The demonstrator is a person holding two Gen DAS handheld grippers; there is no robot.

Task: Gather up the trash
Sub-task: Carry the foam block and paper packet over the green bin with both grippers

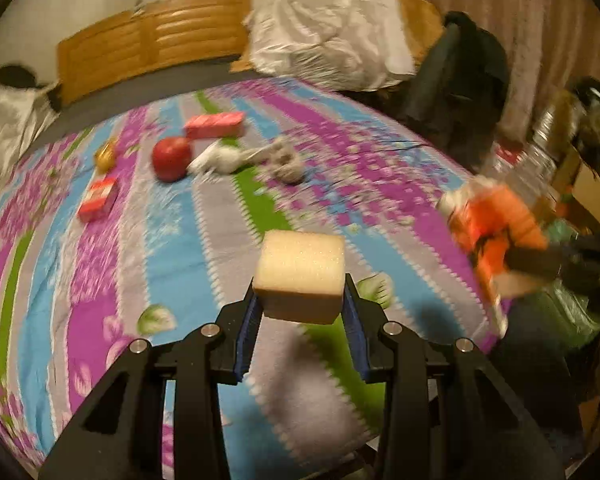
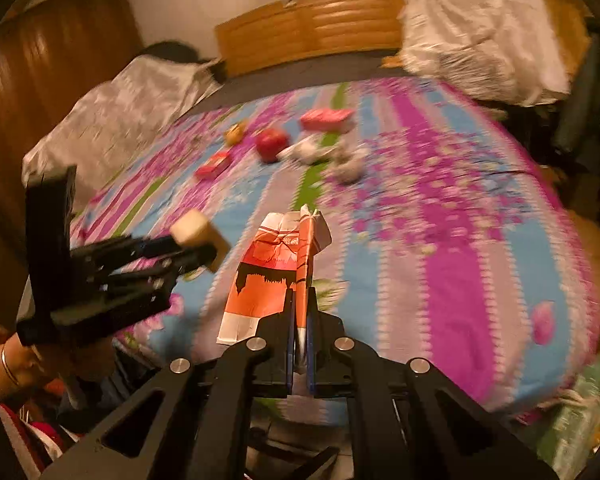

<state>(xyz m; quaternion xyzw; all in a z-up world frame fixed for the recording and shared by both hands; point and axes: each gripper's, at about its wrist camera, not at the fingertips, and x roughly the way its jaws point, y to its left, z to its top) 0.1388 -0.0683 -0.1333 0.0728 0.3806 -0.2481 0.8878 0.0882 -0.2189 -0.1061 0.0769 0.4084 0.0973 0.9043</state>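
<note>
left wrist: low over the near bed edge, facing 12 toward headboard [image 1: 152, 40] | right wrist: same, slightly rightward | shared: bedspread [image 1: 188, 240], headboard

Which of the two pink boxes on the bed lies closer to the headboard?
The longer pink box, just beyond the red apple; the smaller pink-and-white box lies nearer the camera.

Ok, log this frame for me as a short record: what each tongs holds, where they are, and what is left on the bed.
left tongs: shut on foam block, held above the near part of the bed
right tongs: shut on orange carton, flattened, held above the bed's near edge
bed: striped floral sheet
left on bed: apple, pink box, small red box, crumpled paper, gold ball
image: motion blur in both views
</note>
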